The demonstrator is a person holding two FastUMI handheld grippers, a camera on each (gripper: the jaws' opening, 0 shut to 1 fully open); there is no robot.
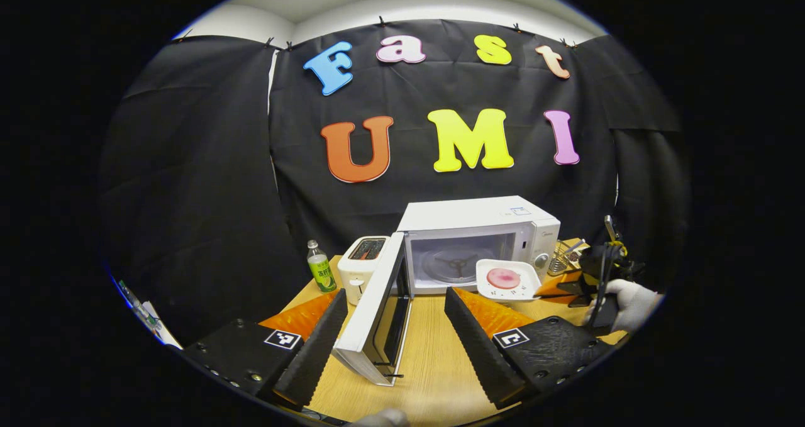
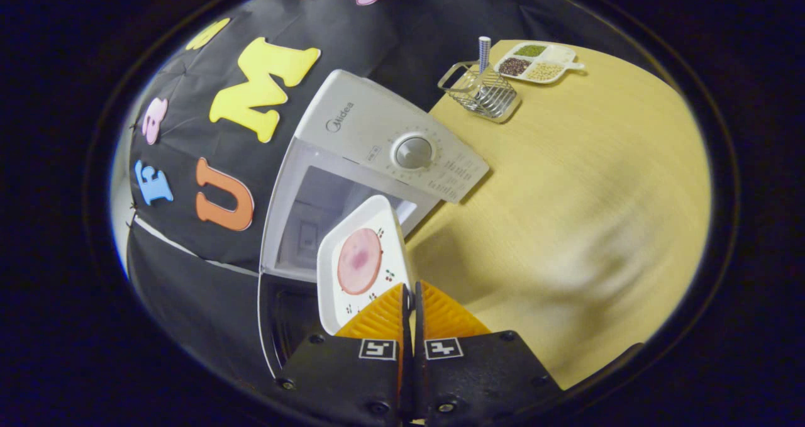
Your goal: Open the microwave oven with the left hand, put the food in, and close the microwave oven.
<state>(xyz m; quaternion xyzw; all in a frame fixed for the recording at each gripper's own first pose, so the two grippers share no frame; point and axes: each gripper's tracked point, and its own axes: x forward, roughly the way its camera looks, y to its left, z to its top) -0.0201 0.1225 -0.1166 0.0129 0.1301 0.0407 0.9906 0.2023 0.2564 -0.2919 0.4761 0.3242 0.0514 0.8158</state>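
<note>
Right gripper [image 2: 409, 301] clamped on plate [image 2: 358, 263] rim, plate just before microwave [image 2: 352, 156] cavity, straight ahead. Door [image 1: 377, 307] swung open. Left gripper [image 1: 396, 332] spread, empty, farther off.

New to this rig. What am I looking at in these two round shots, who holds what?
No robot arm here: a person holds a two-finger gripper in each hand, and each gripper carries a fisheye camera looking along its own fingers.

The left gripper view shows the left gripper open, its fingers either side of the open microwave door. Behind it stands the microwave on a wooden table, with a toaster and a green bottle to its left. Farther off, a gloved hand holds the other gripper.

The right gripper view is tilted. The right gripper is shut on the rim of a white plate carrying a pink slice of food, just in front of the oven's opening. A wire basket and a divided dish sit beyond.
</note>
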